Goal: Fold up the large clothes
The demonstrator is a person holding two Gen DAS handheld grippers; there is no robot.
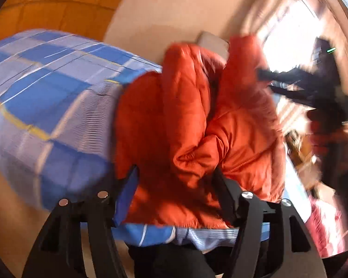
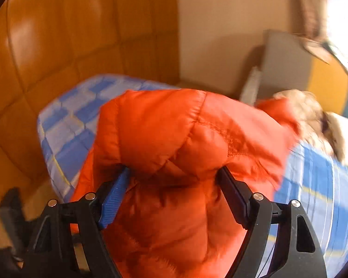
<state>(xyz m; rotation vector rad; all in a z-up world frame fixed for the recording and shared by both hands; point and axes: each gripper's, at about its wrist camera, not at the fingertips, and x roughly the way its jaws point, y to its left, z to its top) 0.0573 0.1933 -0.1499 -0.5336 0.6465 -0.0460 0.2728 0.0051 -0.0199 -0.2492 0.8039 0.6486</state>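
On the blue-checked bedspread (image 1: 46, 88) lies the puffy orange quilted jacket (image 1: 197, 120), bunched up. My left gripper (image 1: 176, 173) and right gripper (image 2: 174, 171) both stand spread wide around its folds, not pinching. Only the right view shows the fur-trimmed hood (image 2: 313, 115) and grey cardboard box (image 2: 287, 69).

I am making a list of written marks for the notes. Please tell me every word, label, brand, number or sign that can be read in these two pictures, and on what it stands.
None: no readable text in either view.
Orange jacket: no label or brand shows.
Blue checked bedsheet: pattern only.
Both pictures are motion-blurred, so small print could not be read.
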